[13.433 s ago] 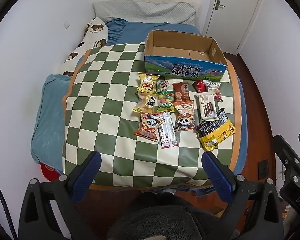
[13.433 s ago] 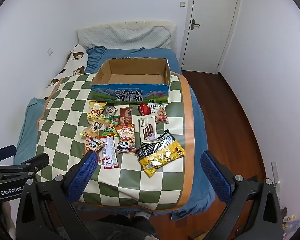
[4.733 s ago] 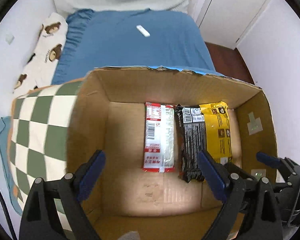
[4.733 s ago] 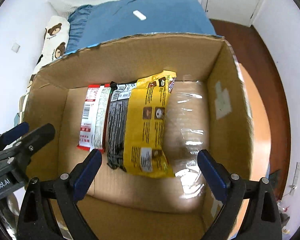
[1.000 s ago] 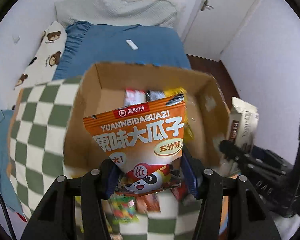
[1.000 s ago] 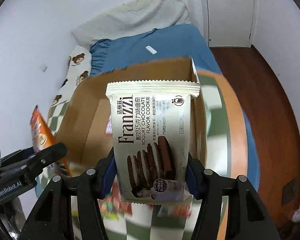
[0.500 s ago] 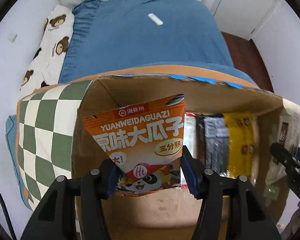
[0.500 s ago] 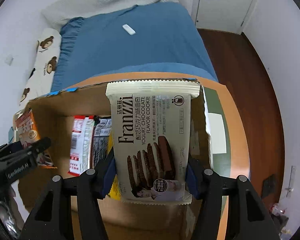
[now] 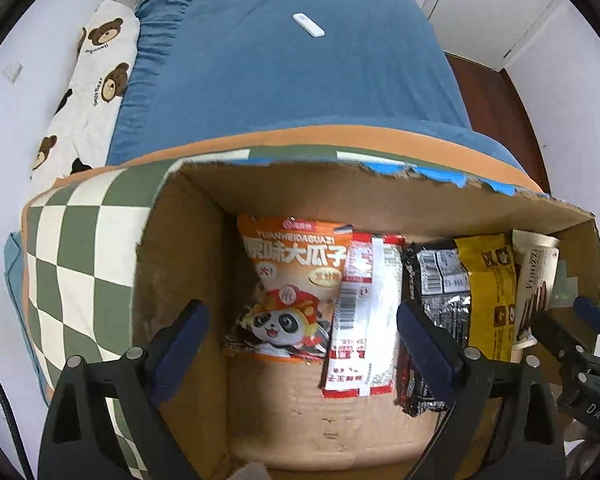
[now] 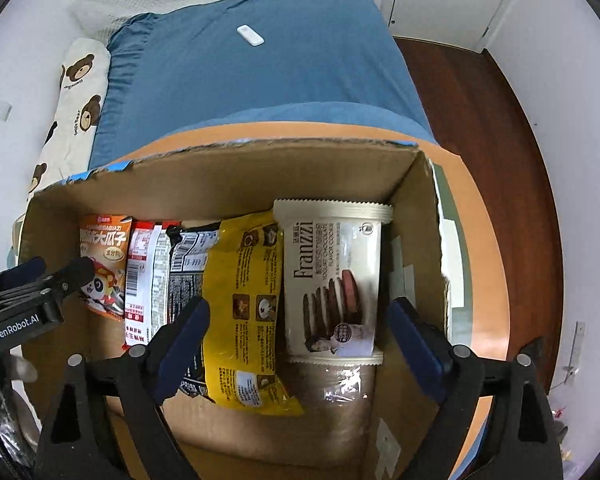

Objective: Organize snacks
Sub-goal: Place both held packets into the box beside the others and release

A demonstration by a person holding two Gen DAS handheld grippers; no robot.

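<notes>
Four packs lie side by side on the floor of the cardboard box (image 9: 188, 240), all lengthwise from near to far. At the left is the orange seed bag (image 9: 292, 288), printed "YUANWEIDAGUAZI" with a cartoon panda below; its right edge is overlapped by the red-and-white pack (image 9: 364, 320), which shows a barcode. Next comes the black-and-yellow bag (image 10: 240, 300), back side up with barcode and small picture panels. At the right lies the cream cookie pack (image 10: 334, 276), reading "Franzzi" and "YOGURT CHOCOLATE FLAVOR COOKIE", its left edge touching the yellow bag.

The left gripper (image 9: 300, 336) hangs above the seed bag, and its jaws have just been opening; they stand wide with the bag lying loose below them, pads clear of it. The right gripper (image 10: 300, 332) hangs above the cookie pack, its jaws also just opened wide, the pack lying free below them.

Bare cardboard floor shows left of the seed bag and along the near side of the box; a narrow strip remains between the cookie pack and the right wall. The far rim is torn, with blue print scraps. The box sits on a green-and-white checked mat (image 9: 80, 248) with an orange border, on a bed (image 9: 284, 88) with a small white remote (image 9: 308, 25) and a bear-print pillow (image 9: 88, 84), lettering too small to read.
</notes>
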